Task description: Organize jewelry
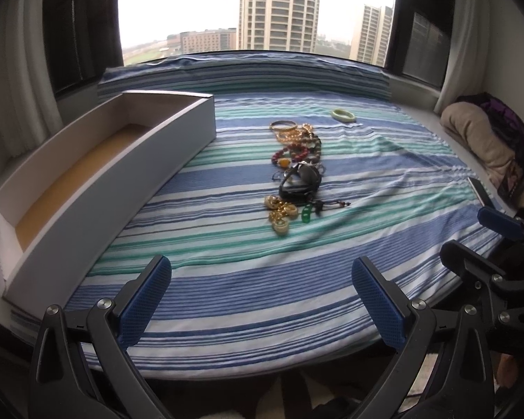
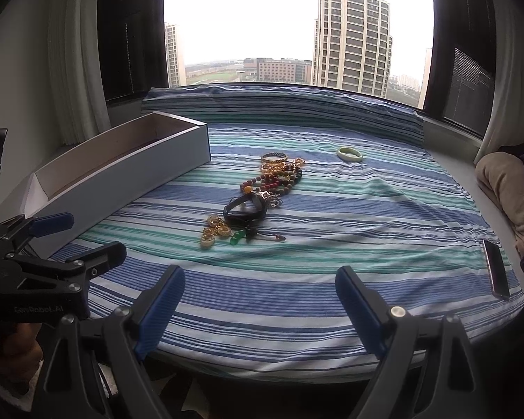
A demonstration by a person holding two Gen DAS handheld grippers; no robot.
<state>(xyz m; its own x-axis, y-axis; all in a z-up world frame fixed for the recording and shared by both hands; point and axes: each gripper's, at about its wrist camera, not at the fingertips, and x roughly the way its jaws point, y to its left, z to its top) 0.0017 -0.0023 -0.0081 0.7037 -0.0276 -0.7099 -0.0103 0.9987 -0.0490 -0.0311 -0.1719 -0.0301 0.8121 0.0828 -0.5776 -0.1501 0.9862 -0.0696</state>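
A heap of jewelry lies mid-cloth: gold bangles (image 1: 283, 125) (image 2: 274, 156) at the far end, red and brown bead strings (image 1: 297, 152) (image 2: 276, 179), a black watch (image 1: 300, 183) (image 2: 245, 209), gold ornaments (image 1: 279, 214) (image 2: 216, 230) and a green pendant (image 1: 306, 214) (image 2: 237, 237) nearest me. A pale green bangle (image 1: 343, 114) (image 2: 349, 154) lies apart, far right. A long white box (image 1: 97, 178) (image 2: 122, 171), nothing visible inside, stands at the left. My left gripper (image 1: 262, 272) and right gripper (image 2: 260, 281) hover open above the cloth's near edge, holding nothing.
The striped blue-green cloth (image 1: 332, 279) (image 2: 366, 237) covers a window ledge with a rolled cushion (image 1: 244, 76) at the back. A phone (image 2: 495, 269) lies at the right edge. Folded beige fabric (image 1: 478, 136) (image 2: 506, 188) sits far right. A person's hand (image 2: 10, 352) holds the left gripper.
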